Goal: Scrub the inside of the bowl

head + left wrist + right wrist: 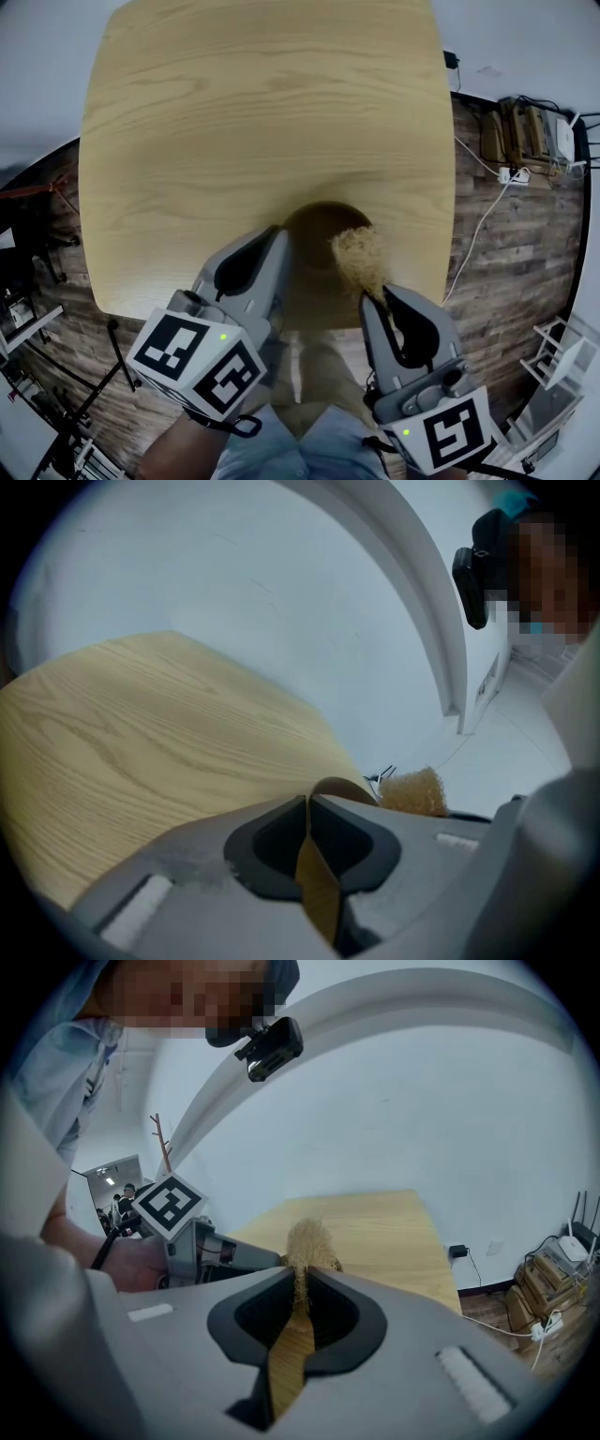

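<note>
Nearest, the left gripper [278, 239] is pinching the bowl [314, 223] by its rim at the table [234, 112] edge; the right gripper [377, 295] is clamping a scrubber [359, 258] (just over that rim). Hard strokes risk wrenching the thin wall loose, tipping it floorward.

Lab or test room, not a home: I work at a pale wood table [253, 112] on dark plank flooring [511, 253], with plain white walls [394, 1119] around me. A white cable [480, 225] trails to a power strip [514, 174] near brown boxes [520, 131]. Black stand legs [119, 354] crowd my left; a coat stand [161, 1147] and people [114, 1211] show beyond.
</note>
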`<state>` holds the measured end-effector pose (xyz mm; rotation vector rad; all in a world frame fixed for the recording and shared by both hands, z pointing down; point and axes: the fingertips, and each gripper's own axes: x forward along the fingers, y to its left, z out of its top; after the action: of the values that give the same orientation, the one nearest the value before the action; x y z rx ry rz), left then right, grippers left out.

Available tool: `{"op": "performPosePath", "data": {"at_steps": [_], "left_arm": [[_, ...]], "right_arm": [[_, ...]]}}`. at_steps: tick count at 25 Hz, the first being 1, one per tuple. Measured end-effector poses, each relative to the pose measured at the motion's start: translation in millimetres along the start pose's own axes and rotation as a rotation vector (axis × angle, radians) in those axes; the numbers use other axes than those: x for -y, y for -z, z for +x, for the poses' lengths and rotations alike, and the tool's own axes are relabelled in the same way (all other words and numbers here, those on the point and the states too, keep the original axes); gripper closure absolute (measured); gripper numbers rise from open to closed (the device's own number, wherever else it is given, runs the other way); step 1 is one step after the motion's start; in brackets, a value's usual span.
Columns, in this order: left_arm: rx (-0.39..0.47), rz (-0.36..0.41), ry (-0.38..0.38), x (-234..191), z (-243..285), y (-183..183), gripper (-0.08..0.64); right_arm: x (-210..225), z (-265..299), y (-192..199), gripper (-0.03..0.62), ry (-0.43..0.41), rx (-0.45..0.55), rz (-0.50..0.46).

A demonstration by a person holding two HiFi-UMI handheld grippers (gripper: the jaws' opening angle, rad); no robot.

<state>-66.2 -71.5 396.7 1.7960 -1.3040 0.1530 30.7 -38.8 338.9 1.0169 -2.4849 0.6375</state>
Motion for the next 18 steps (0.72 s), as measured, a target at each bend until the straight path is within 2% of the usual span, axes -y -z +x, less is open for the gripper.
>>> {"op": "performPosePath", "data": {"at_steps": [5, 8, 14, 18], "left_arm": [[-0.005, 0.087, -0.084, 0.6, -1.0, -6.0, 0.528], [0.014, 0.165, -0.137, 3.7, -2.6, -14.3, 0.528], [0.047, 0.401, -0.243, 19.0, -6.0, -28.7, 0.528], [0.049, 0.531, -0.307, 26.5, -9.5, -33.6, 0.528]], "right_arm": [[1.3, 2.0, 1.9, 0.557, -0.016, 0.004, 0.000], [0.5, 3.9, 1.9, 0.557, -0.035, 0.013, -0.006], [-4.2, 9.2, 4.0, 0.557, -0.076, 0.018, -0.027], [-4.5, 15.2, 3.9, 0.557, -0.068, 0.002, -0.087]]}}
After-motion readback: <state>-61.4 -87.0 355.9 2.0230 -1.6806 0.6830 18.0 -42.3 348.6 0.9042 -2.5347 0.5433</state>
